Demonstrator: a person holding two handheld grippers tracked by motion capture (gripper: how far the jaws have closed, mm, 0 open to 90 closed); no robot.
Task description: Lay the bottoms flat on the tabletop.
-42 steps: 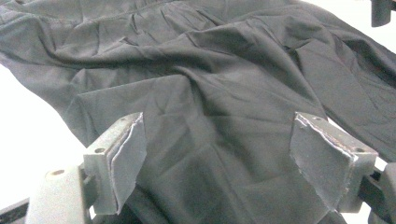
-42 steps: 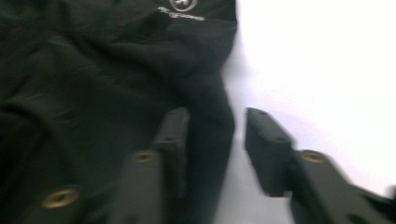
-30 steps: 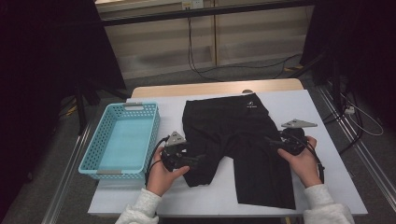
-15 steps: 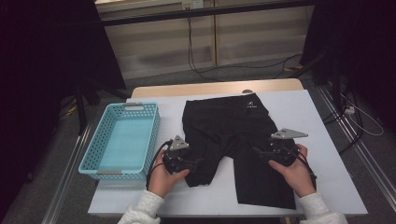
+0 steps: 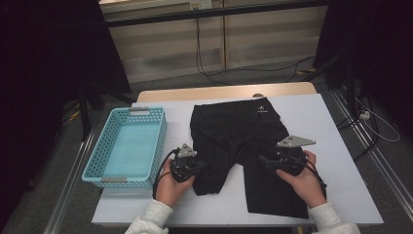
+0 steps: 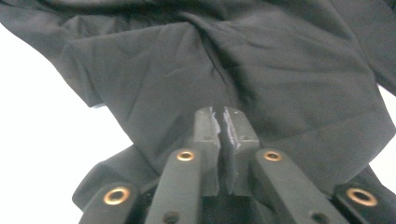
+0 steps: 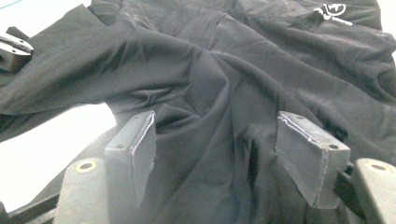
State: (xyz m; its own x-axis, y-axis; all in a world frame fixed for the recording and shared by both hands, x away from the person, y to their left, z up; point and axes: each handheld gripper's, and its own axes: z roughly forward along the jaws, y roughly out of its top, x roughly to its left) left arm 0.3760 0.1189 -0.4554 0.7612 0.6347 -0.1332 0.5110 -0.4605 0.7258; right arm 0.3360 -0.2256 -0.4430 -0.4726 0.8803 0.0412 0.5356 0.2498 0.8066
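Observation:
Black shorts (image 5: 234, 131) lie flat on the white table (image 5: 331, 126), waistband away from me, a small white logo near the waist. My left gripper (image 5: 197, 165) sits at the outer edge of the shorts' left leg. In the left gripper view its jaws are shut (image 6: 223, 116), and folds in the cloth (image 6: 280, 70) run into the tips, so it seems to pinch the fabric. My right gripper (image 5: 263, 158) hovers over the right leg, open wide (image 7: 215, 126) with wrinkled cloth (image 7: 261, 60) between and beneath the jaws.
A light blue plastic basket (image 5: 160, 141) stands at the table's left side, close to my left hand. Bare white tabletop lies right of the shorts. Cables run over the floor beyond the far edge.
My right gripper has moved left and toward me, from the outer side of the right leg onto the cloth. The left gripper has stayed almost in place.

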